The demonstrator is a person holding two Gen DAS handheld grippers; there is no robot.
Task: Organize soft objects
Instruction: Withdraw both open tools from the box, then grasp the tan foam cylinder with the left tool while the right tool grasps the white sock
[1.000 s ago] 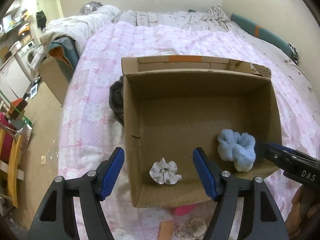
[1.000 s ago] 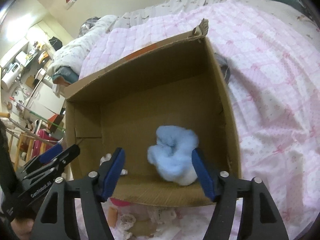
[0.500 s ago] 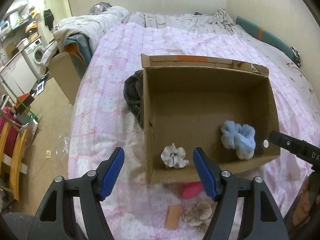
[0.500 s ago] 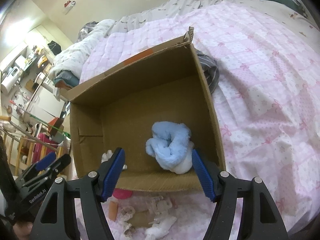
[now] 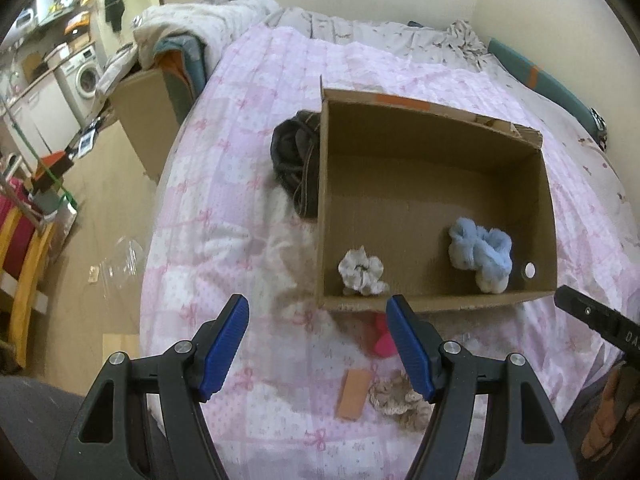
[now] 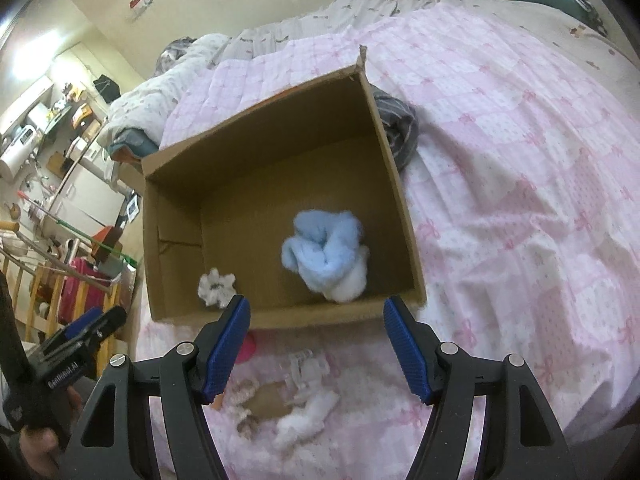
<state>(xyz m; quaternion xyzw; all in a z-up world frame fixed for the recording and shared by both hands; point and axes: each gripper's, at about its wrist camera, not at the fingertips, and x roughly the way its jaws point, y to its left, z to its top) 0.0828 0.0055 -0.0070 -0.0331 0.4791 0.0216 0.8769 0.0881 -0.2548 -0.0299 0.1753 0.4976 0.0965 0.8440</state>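
An open cardboard box (image 5: 436,148) of plain brown corrugated board stands on the bed (image 5: 248,184), which is covered by a thin pink quilt with a pattern of small bows and squares. The box is rectangular, with straight walls and one torn corner on its far rim.

Inside the box, near the front wall, lie two soft things. The blue fluffy scrunchie (image 5: 482,254) is thick and plush, twisted into a loose knot, with a paler part at its lower end; it lies toward the right side of the floor. The white scrunchie (image 5: 362,271) is smaller and ruffled, with a wrinkled fabric, and it rests close to the left front corner. The two are apart from each other.

In front of the box, on the quilt, lie a beige frilly scrunchie (image 5: 396,398), a small flat orange-brown piece (image 5: 354,394) and a pink thing (image 5: 384,344) partly hidden behind a blue pad. In the right wrist view some white soft pieces (image 6: 308,408) are also on the quilt there. A dark folded cloth (image 5: 294,168) touches the left wall of the box from outside.

The left tool (image 5: 318,346) is released, its blue ribbed pads spread wide over the quilt, grasping nothing. The right tool (image 6: 316,346) is also spread wide and empty, in front of the box.
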